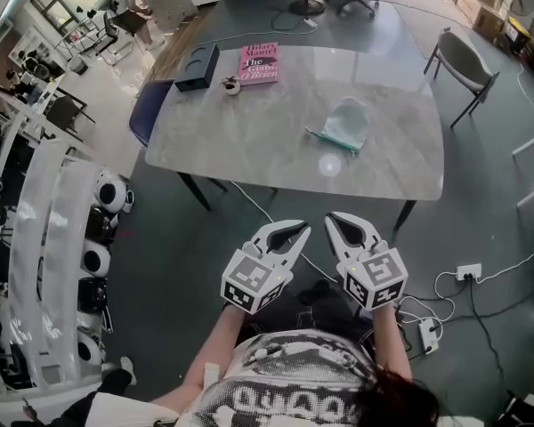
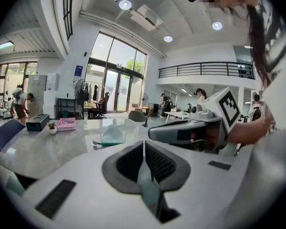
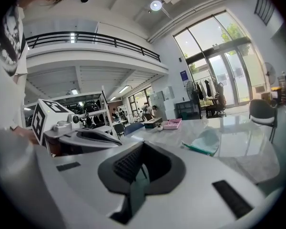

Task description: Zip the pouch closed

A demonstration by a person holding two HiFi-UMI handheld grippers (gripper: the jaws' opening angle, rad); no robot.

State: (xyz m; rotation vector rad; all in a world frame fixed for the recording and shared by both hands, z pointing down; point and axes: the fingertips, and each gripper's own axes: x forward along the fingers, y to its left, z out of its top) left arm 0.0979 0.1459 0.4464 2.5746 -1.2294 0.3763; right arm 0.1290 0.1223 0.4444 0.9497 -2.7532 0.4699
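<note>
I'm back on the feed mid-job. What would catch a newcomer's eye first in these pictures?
The left gripper and right gripper are held side by side close to the person's body, both shut and empty, short of the table. On the table's near right part lies the clear pouch with its green zipper edge, and nothing touches it. At the far edge lie a pink book and a dark box.

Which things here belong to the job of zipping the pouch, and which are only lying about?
For the job: pouch; left tongs; right tongs.
Lying about: pink book; black box; small potted plant; grey chair.
</note>
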